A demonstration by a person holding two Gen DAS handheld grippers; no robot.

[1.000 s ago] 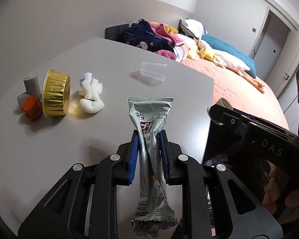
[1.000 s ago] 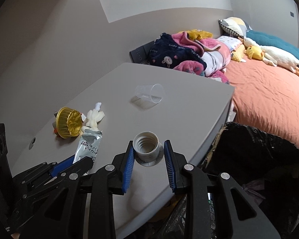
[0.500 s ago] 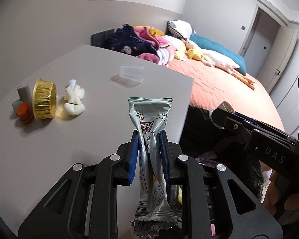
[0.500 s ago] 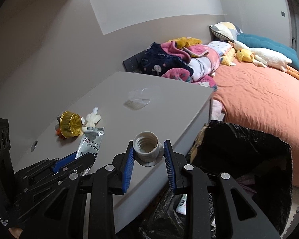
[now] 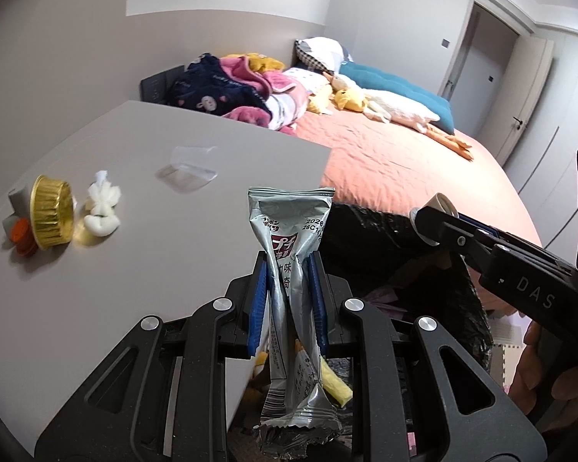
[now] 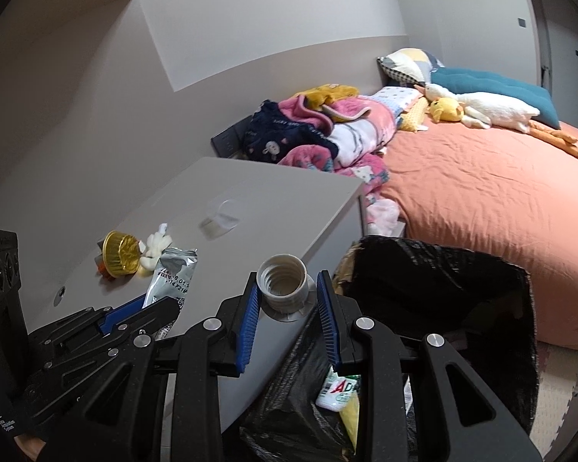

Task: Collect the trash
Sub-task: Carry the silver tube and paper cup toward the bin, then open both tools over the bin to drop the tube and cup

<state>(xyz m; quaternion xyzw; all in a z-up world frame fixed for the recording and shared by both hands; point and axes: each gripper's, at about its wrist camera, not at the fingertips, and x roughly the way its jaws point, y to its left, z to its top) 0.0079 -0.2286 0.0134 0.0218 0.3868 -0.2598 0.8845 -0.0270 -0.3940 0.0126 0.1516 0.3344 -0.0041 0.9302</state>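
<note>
Both grippers nearer the bin (image 6: 435, 269) — wrapper (image 5: 289, 238), cap (image 6: 283, 283) still clamped.

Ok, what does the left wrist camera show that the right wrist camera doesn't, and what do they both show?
Only the left wrist view shows the doorway and a person's hand holding the right tool.

Only the right wrist view looks down into the black trash bag, with a green-labelled bottle inside, and shows the ribbed opening of the grey screw cap.

Both show the silver snack wrapper in the left tool, the gold foil cup, the clear plastic cup lying on the table, and the bed.
</note>
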